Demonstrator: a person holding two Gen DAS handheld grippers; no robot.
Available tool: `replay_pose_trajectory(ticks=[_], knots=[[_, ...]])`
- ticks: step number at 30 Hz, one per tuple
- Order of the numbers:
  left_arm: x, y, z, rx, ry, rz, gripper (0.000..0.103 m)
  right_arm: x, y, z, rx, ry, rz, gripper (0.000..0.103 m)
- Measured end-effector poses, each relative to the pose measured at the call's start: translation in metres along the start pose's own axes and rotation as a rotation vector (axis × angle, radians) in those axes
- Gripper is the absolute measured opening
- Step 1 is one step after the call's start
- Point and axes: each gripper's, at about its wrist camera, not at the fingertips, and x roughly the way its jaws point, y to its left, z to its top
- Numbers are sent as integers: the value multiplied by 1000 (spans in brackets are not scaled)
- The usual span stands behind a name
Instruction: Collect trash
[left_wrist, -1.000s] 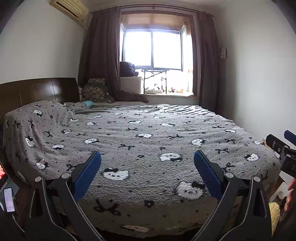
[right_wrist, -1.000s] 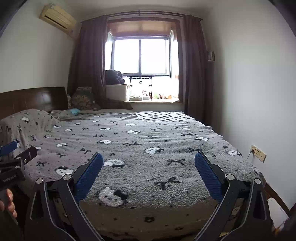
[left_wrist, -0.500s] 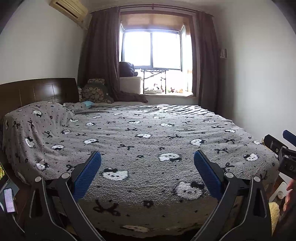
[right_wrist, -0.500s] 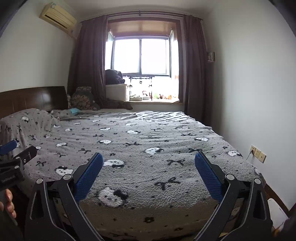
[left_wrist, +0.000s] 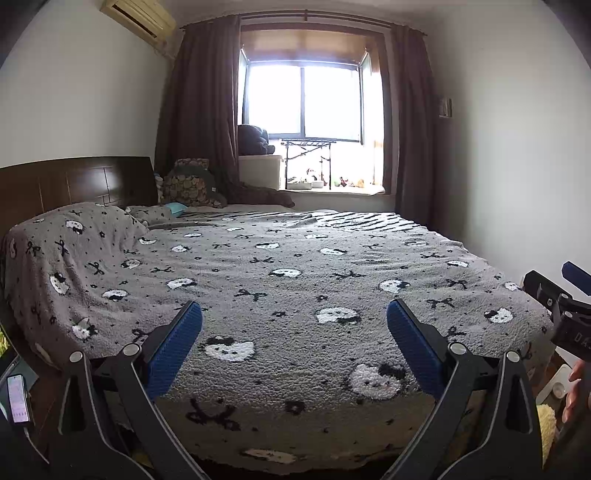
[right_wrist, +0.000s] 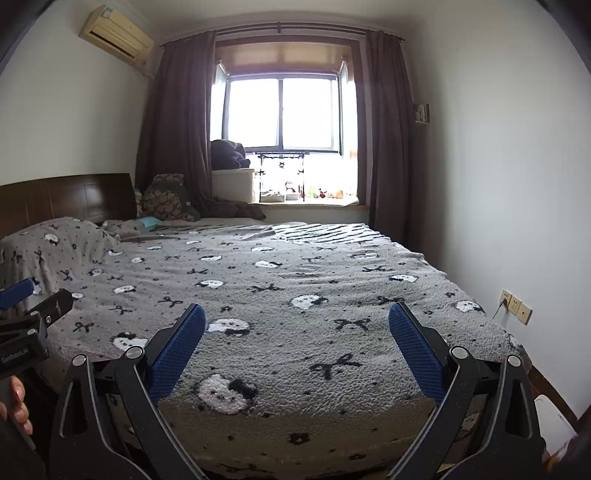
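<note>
From the foot of the bed, nothing in this room reads plainly as trash yet. Starting at the far left, a phone lies on a dark surface beside the bed, cable plugged in; that is no rubbish. Next comes the wooden headboard, then the grey blanket patterned with cat faces and bows, spread flat over the whole bed with no wrapper, tissue or bottle lying on it that I can make out.

The left gripper hangs just off the near edge of the blanket, its blue pads spread wide, nothing between them. The right gripper sits beside it in the same pose, jaws wide apart and empty; each one shows at the edge of the other's view.

Further right, low by the bed's corner, there is a pale container and something yellow and fluffy under it, both half hidden by a hand. In the right wrist view a white object sits on the floor below the wall socket. Whether any of these is trash or a bin, I cannot tell.

My guess is that bedroom litter would be light, soft and crushable, so a pinch across its bulkiest fold should hold, with a gentle squeeze only.
</note>
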Motion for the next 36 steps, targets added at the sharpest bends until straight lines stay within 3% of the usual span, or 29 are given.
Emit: replay_pose_trajectory(ticks=[36], knots=[[-4, -4, 0, -1, -3, -1, 95, 1, 4, -1, -2, 10, 6, 100]])
